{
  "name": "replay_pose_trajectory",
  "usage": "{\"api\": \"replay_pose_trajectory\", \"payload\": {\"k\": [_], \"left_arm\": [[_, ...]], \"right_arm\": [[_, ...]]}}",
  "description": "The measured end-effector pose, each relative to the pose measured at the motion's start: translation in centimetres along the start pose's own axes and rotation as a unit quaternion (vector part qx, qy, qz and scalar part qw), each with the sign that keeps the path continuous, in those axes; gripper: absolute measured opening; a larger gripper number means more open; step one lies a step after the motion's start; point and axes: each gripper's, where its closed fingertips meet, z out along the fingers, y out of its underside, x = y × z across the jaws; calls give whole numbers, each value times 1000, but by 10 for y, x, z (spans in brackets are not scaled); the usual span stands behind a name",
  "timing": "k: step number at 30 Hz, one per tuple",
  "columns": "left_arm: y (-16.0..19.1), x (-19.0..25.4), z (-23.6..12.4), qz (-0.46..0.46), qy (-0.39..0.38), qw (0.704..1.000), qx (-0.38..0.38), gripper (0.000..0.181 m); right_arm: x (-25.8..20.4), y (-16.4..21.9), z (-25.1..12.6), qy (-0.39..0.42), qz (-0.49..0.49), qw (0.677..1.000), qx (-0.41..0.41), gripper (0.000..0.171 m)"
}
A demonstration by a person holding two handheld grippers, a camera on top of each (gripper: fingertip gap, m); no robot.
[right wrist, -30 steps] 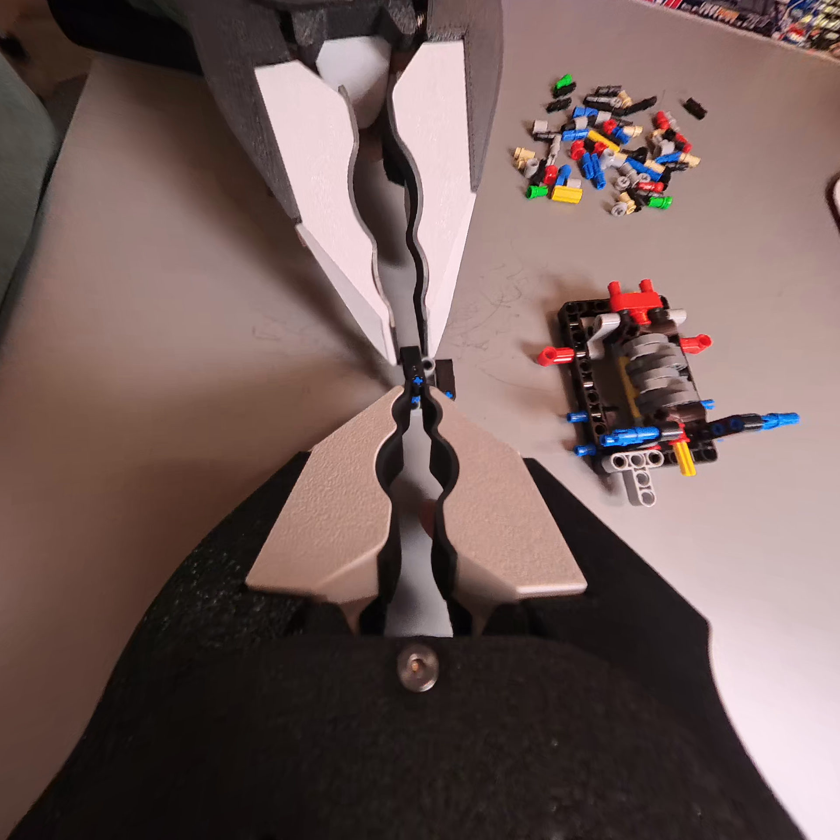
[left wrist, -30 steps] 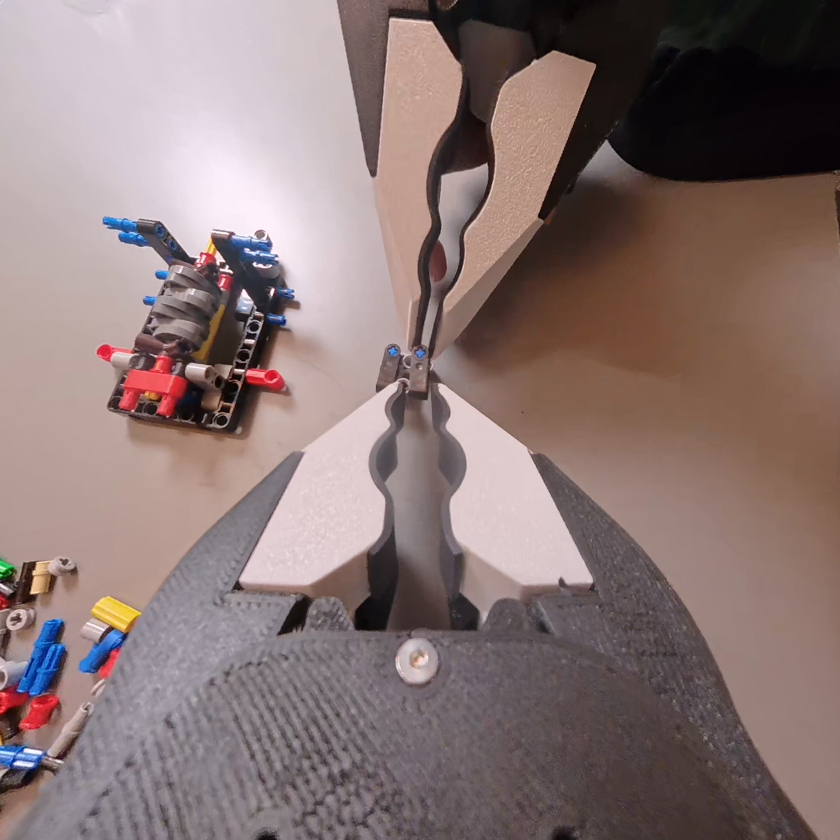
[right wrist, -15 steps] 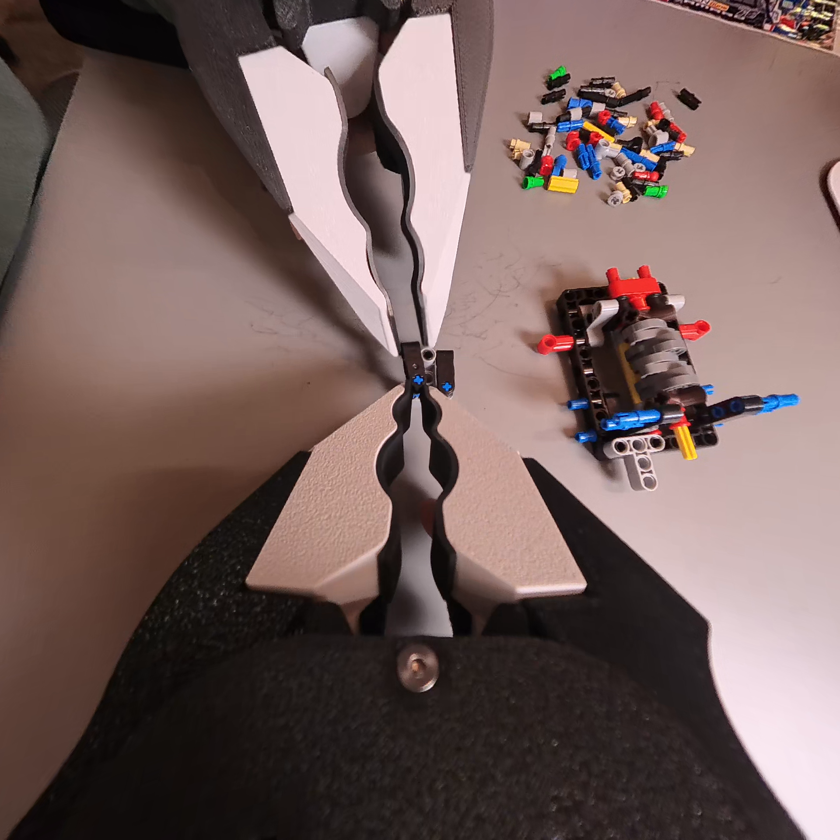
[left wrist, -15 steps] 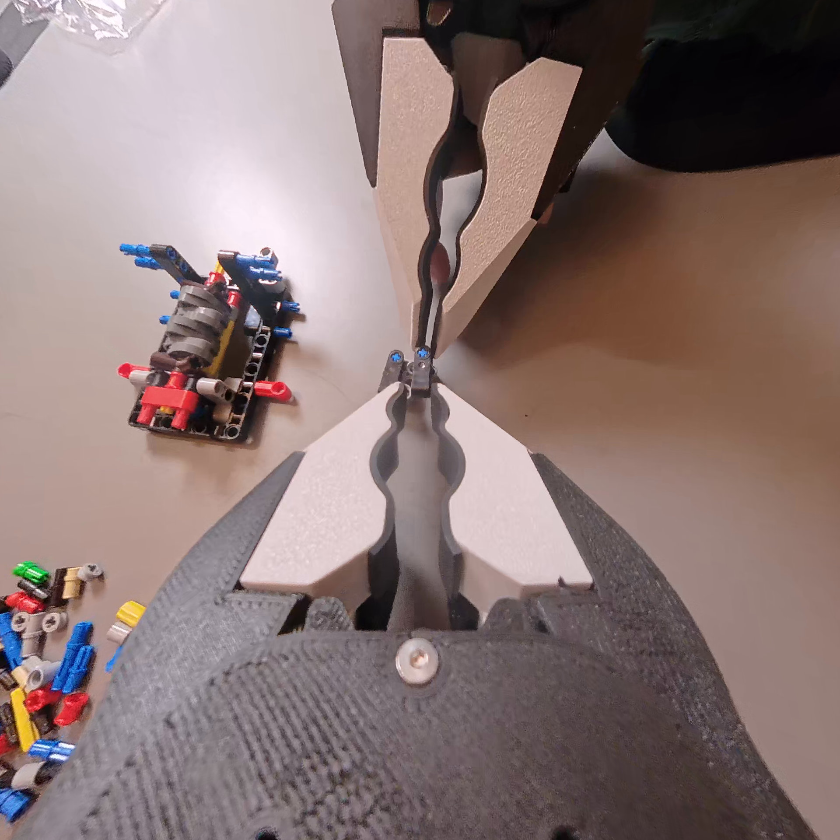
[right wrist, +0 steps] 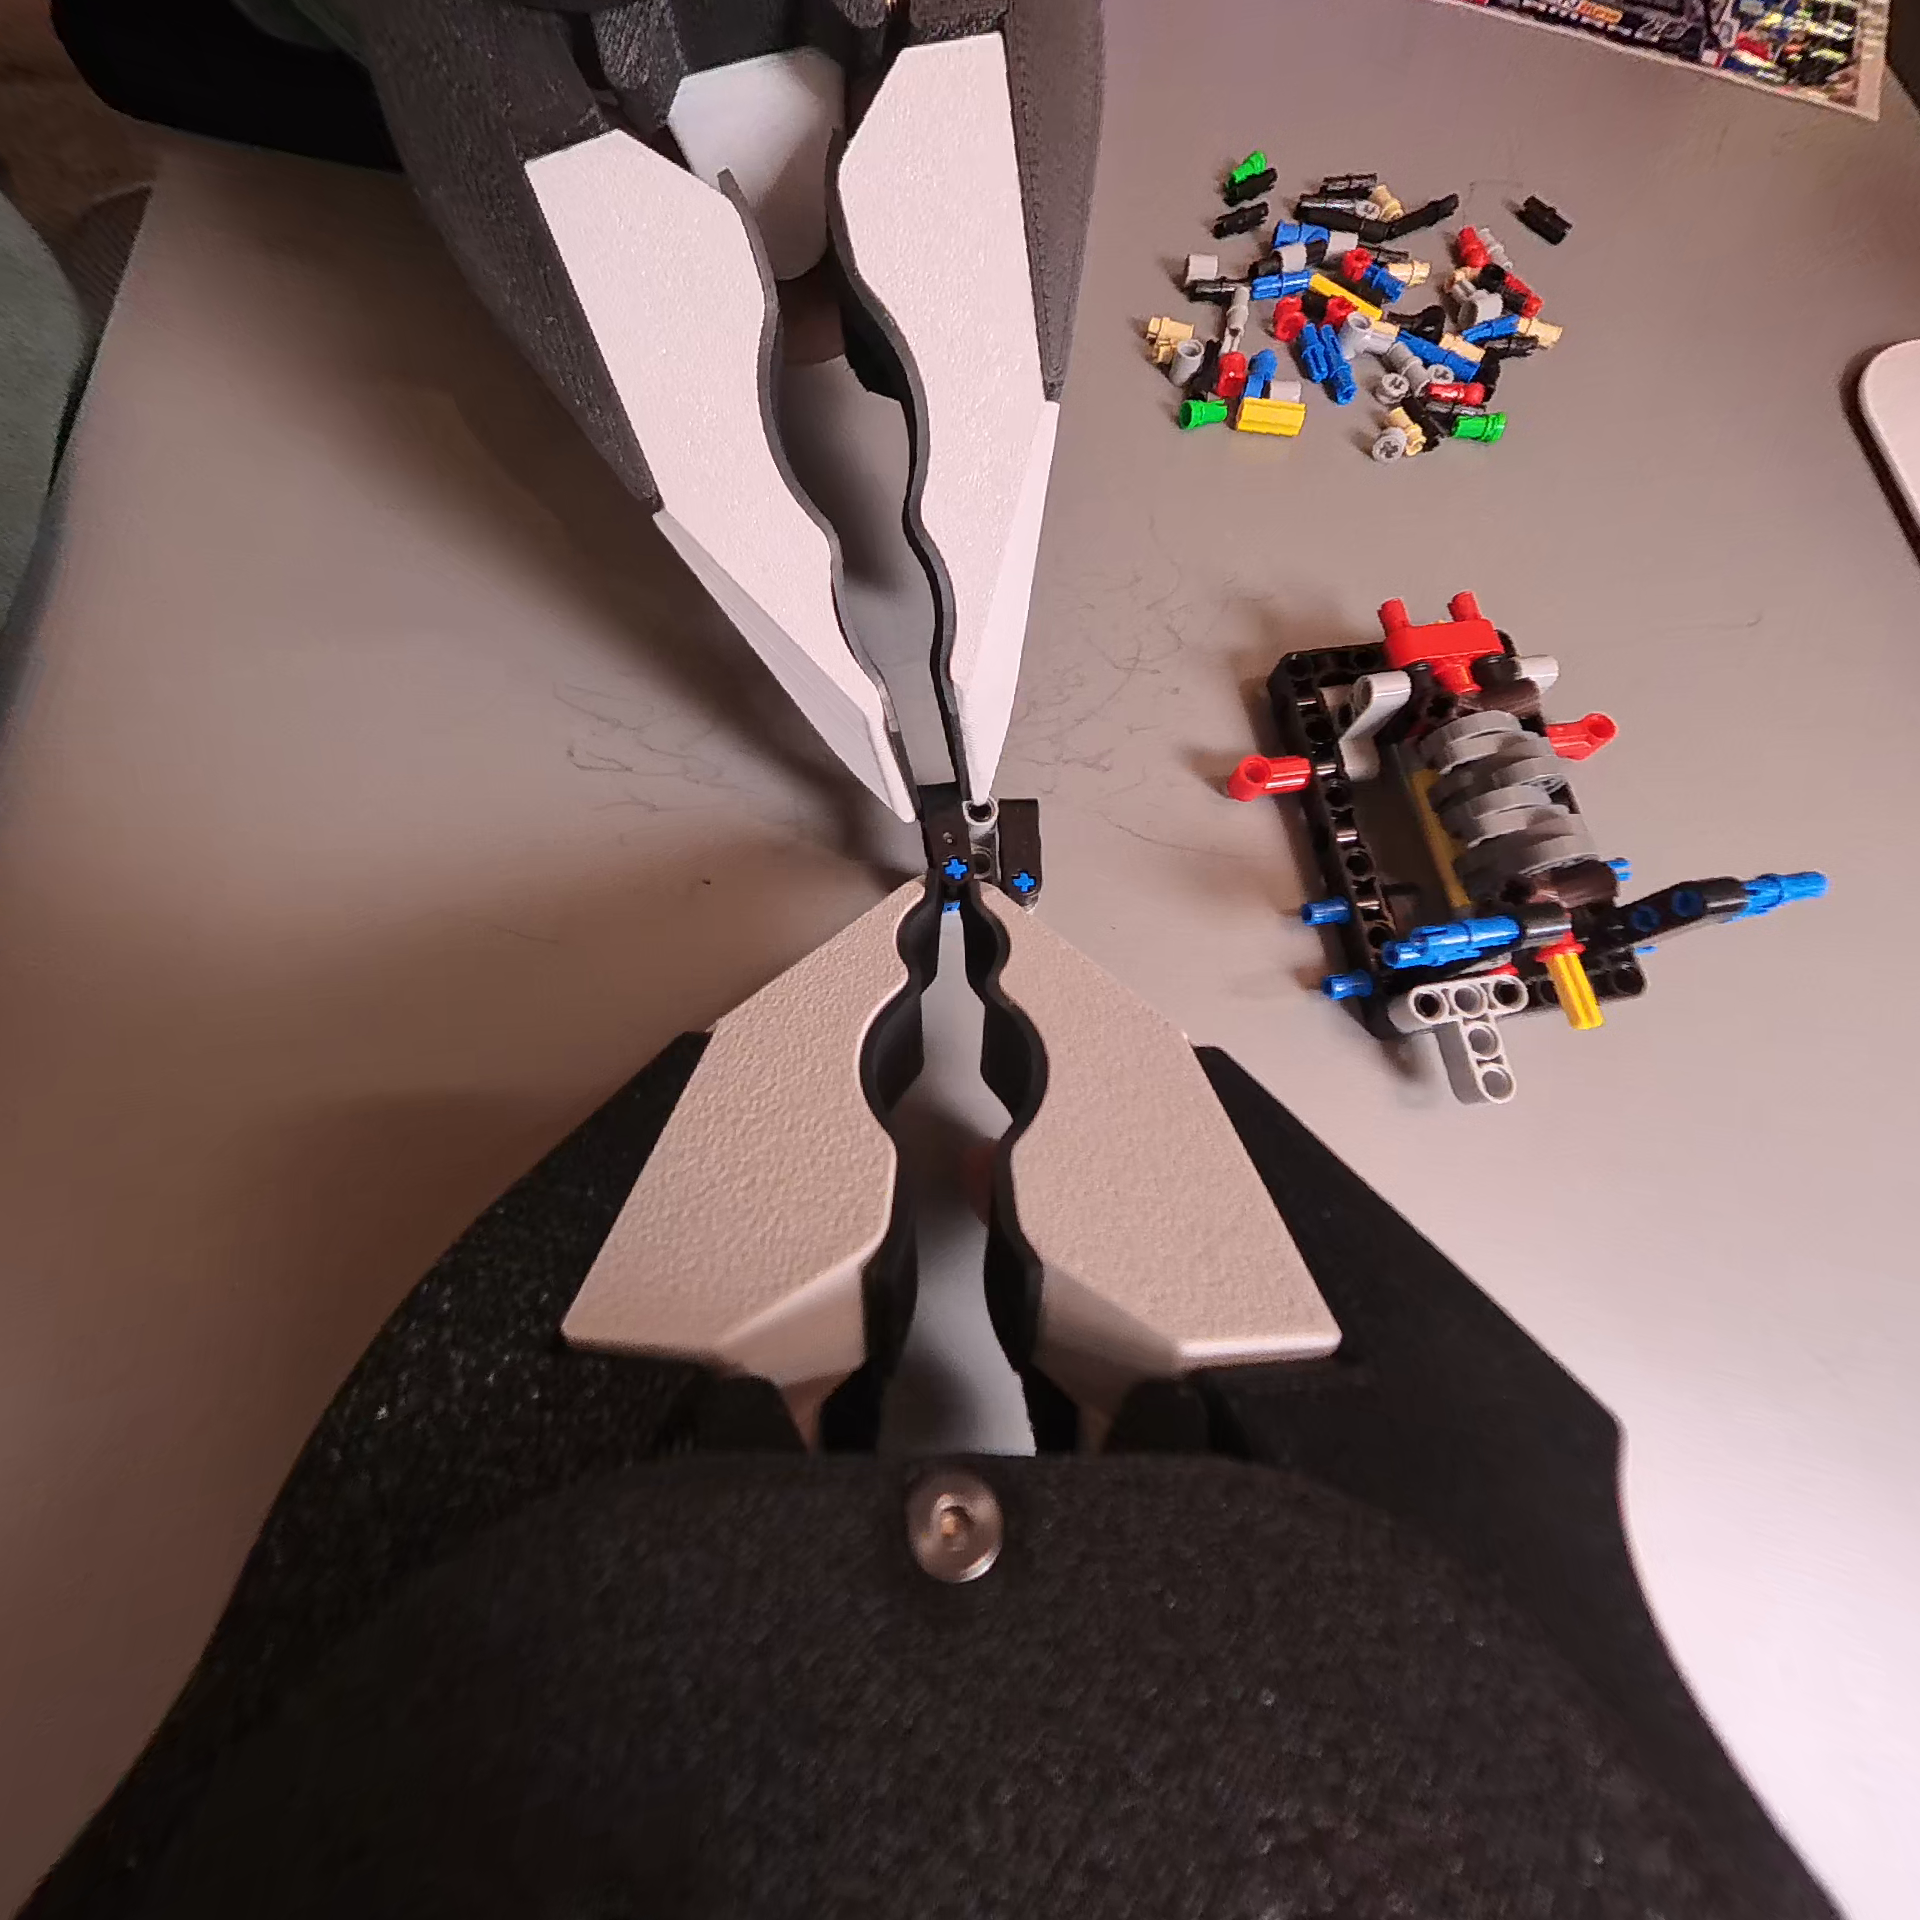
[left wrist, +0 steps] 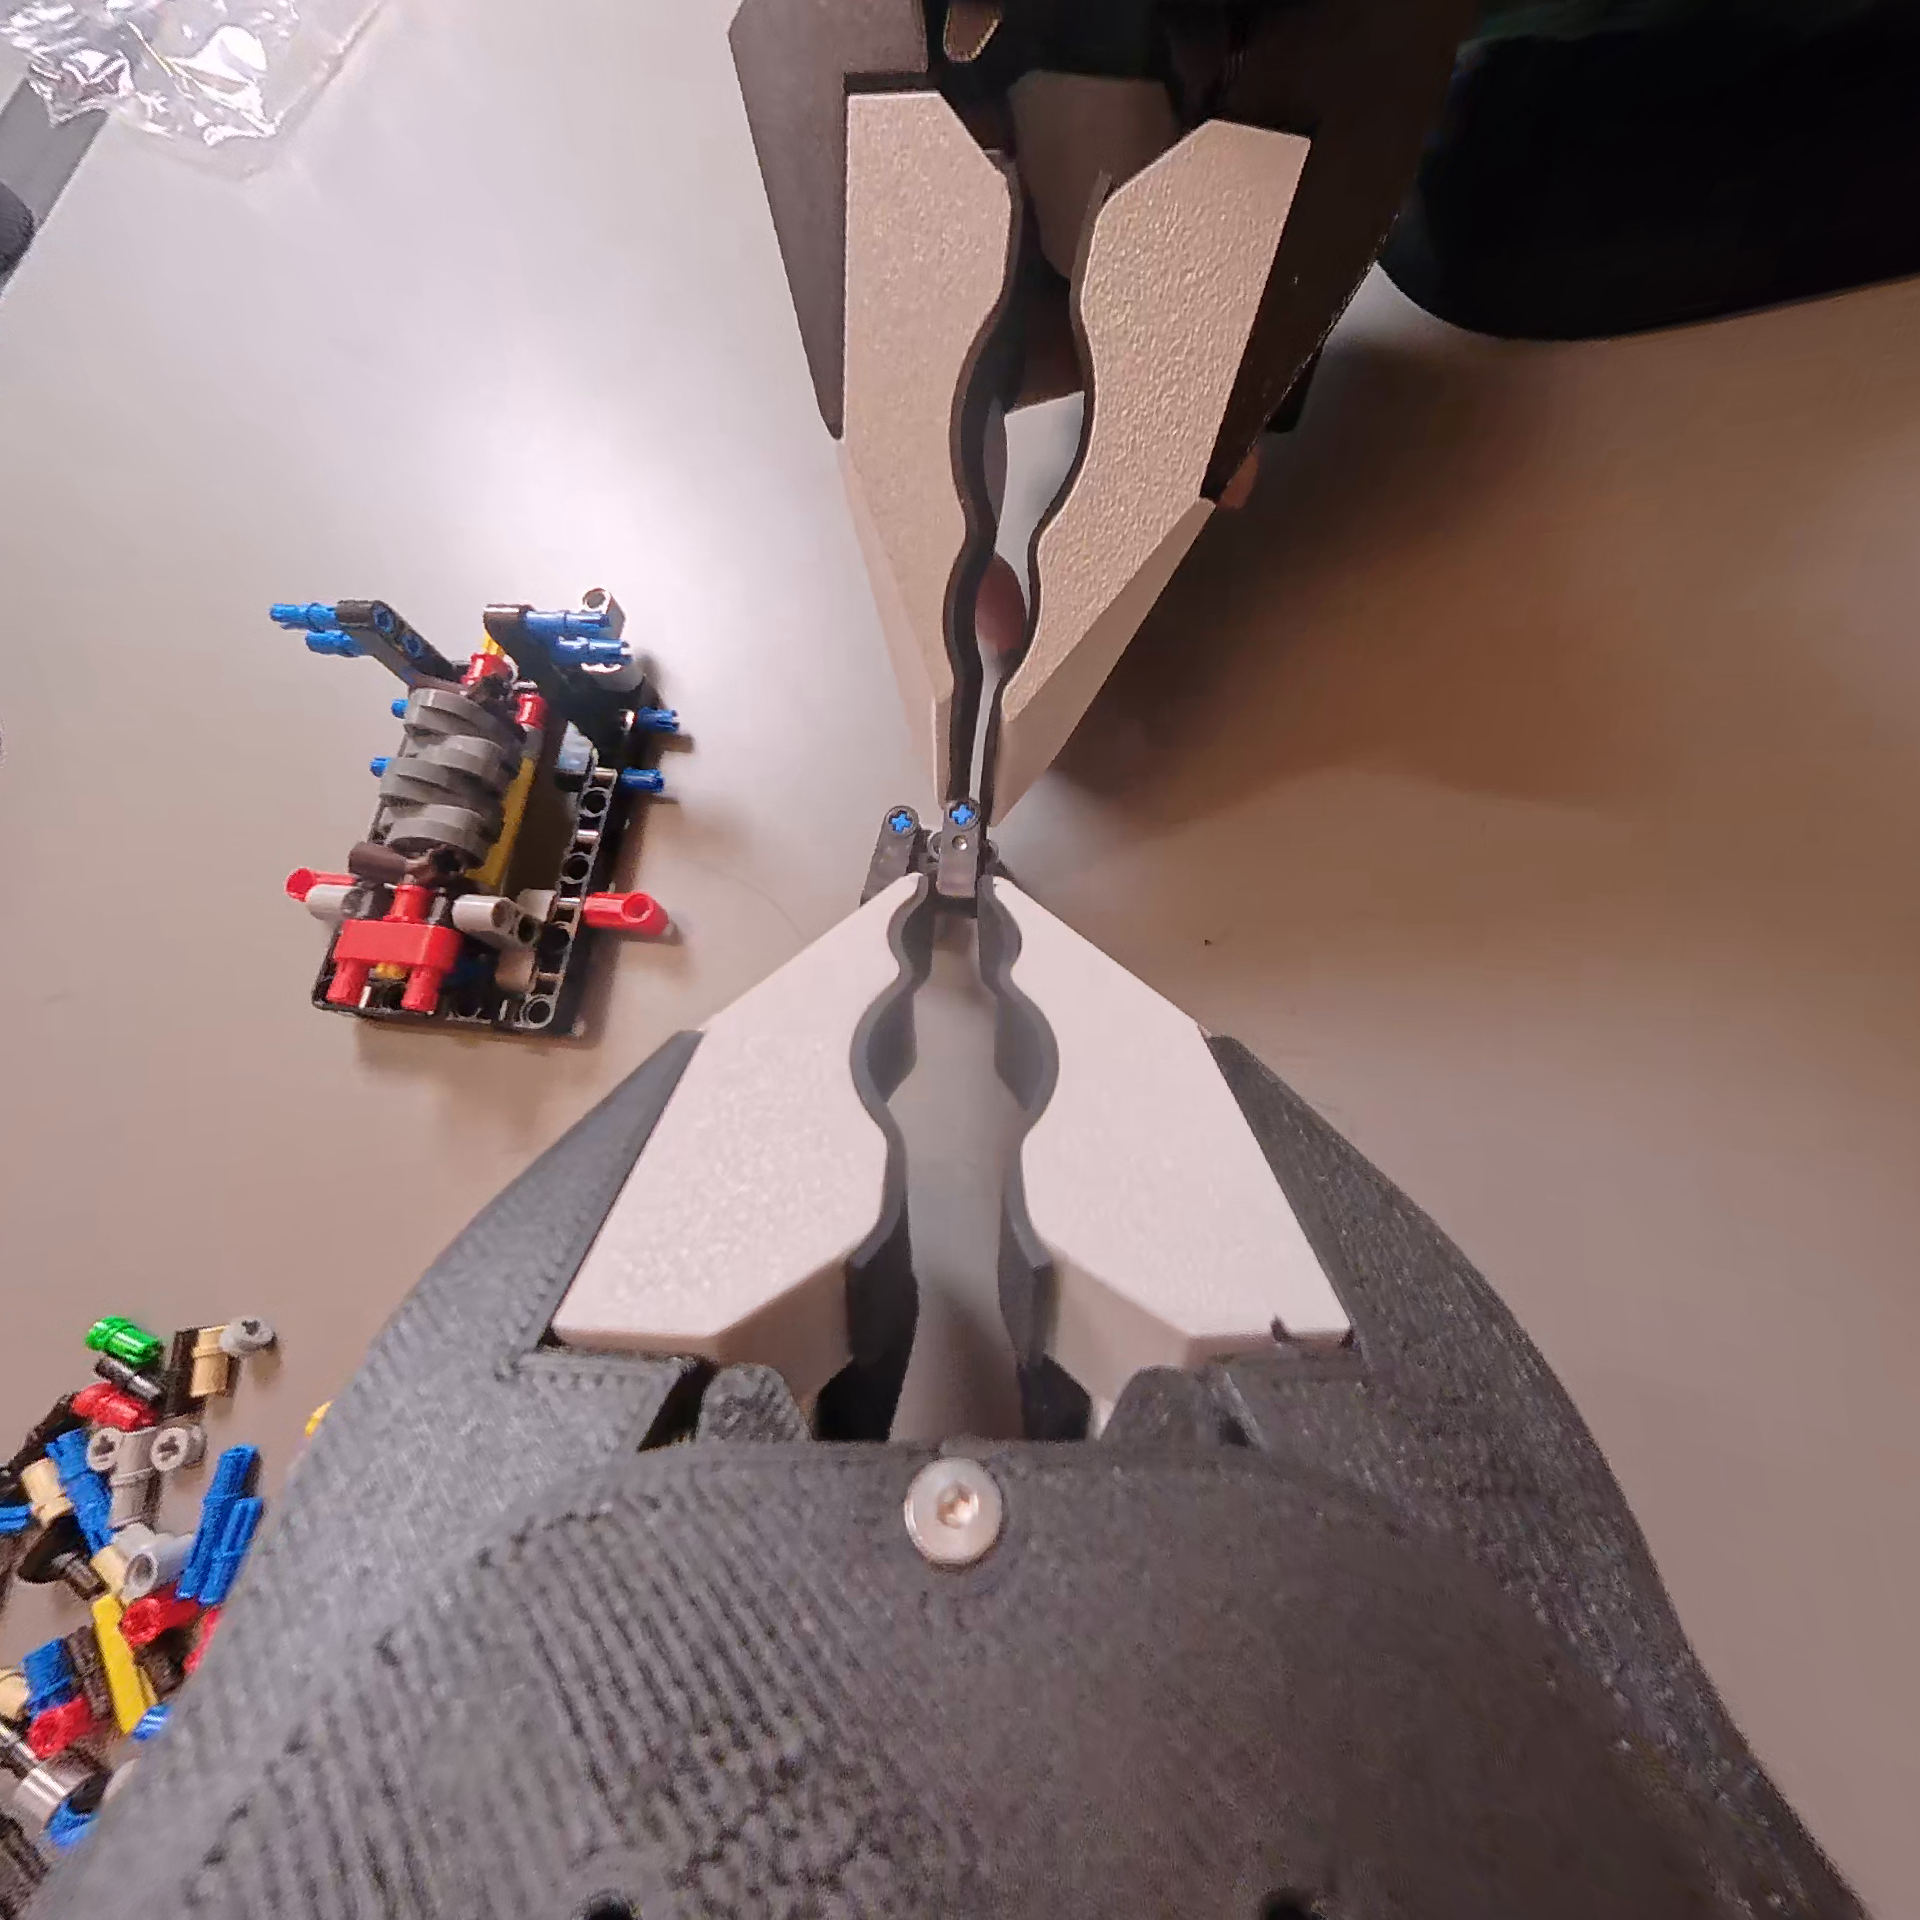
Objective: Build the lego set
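Both tools meet tip to tip above the desk (left wrist: 1558, 935), pinching one small black Technic sub-assembly (left wrist: 940, 847) between them.

Left tool (left wrist: 951, 899): fingers nearly closed, tips clamped on the near end of the small piece. In the left wrist view the piece shows two blue cross-shaped pin ends side by side on dark connectors.

Right tool (right wrist: 954, 902): fingers likewise nearly together, tips gripping the opposite end of the same piece. In the right wrist view a light grey connector sits next to the black parts, with two blue cross ends facing the camera. The piece is held off the desk surface – how far above it, I cannot tell.

Partly built model (right wrist: 1486, 831) lies flat on the desk, well apart from the held piece – to the right in the right wrist view, to the left in the left wrist view. It has a black beam frame, a stack of grey discs along the middle, a red block at one end, red pins on both long sides, blue pins, a yellow axle and a grey T-shaped beam at the other end.

Loose parts pile (right wrist: 1361, 312) – blue, red, black, tan, grey, yellow, green – sits beyond the model. Crumpled clear plastic bag (left wrist: 177, 62) at the far desk edge. Printed sheet (right wrist: 1704, 42) at the top right corner of the right wrist view.
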Motion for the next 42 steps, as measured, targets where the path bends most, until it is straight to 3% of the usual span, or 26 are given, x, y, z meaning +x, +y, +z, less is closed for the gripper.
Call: {"api": "replay_pose_trajectory", "payload": {"k": [42], "left_arm": [[2, 0, 6, 79, -18, 995, -50, 5]], "right_arm": [[0, 9, 2, 73, 2, 996, -44, 0]]}}
